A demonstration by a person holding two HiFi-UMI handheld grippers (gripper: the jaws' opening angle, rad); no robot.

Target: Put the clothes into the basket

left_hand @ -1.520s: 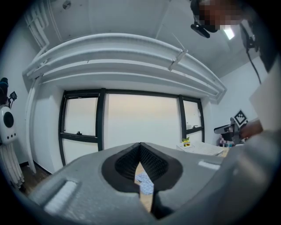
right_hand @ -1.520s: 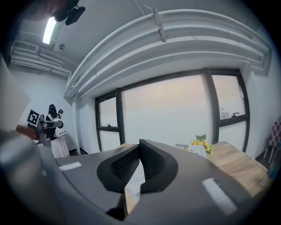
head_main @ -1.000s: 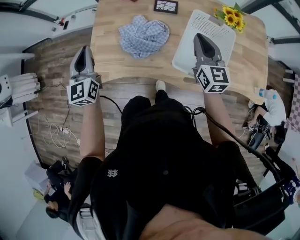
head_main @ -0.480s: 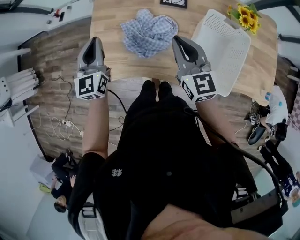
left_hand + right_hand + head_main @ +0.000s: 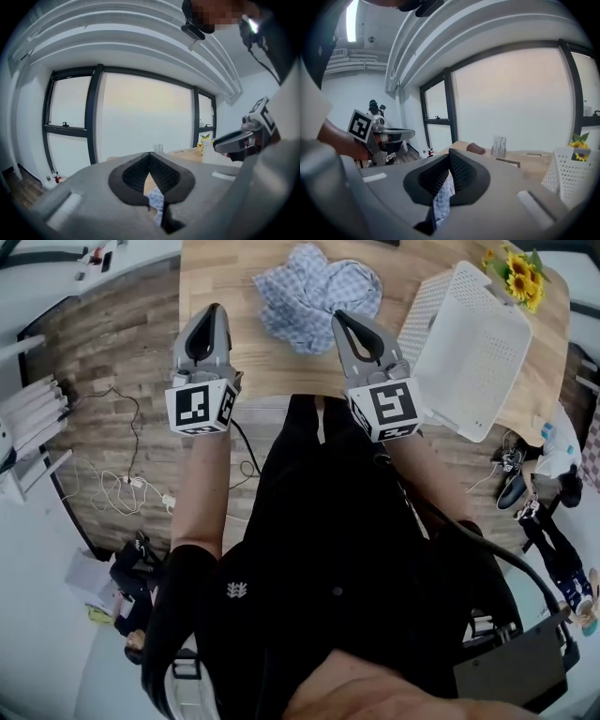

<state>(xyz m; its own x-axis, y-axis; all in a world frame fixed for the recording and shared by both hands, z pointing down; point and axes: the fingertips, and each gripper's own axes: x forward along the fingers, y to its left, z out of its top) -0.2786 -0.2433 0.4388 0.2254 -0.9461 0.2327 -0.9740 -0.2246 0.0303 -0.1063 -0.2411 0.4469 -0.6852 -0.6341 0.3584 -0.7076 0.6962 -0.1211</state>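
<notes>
One garment is in sight, a blue-and-white checked shirt [image 5: 319, 287], and it lies crumpled in a heap on the table [image 5: 234, 296], about midway along its width and back from the near edge. The white basket [image 5: 478, 343] sits toward the table's right end, just beside the heap but apart from it. What shows of the basket's inside holds no cloth. Sunflowers [image 5: 521, 277] stand by the far right corner, behind the basket.

Neither tool has anything in it. The left gripper [image 5: 210, 317] hovers over the near edge of the table, off to the left of the heap. Its jaws are together at the tips, and its own view shows only a sliver of the checked cloth beyond them, through the gap below the tips. The right gripper [image 5: 345, 324] is also over the near edge, close to the near side of the heap. Its jaws are likewise closed and empty, with the cloth visible past them, not pinched.

Judged from this, the task has barely started and nothing is in the basket. The jaws have yet to open, and the whole job of taking hold of the shirt, carrying it right and dropping it in is still to come.
</notes>
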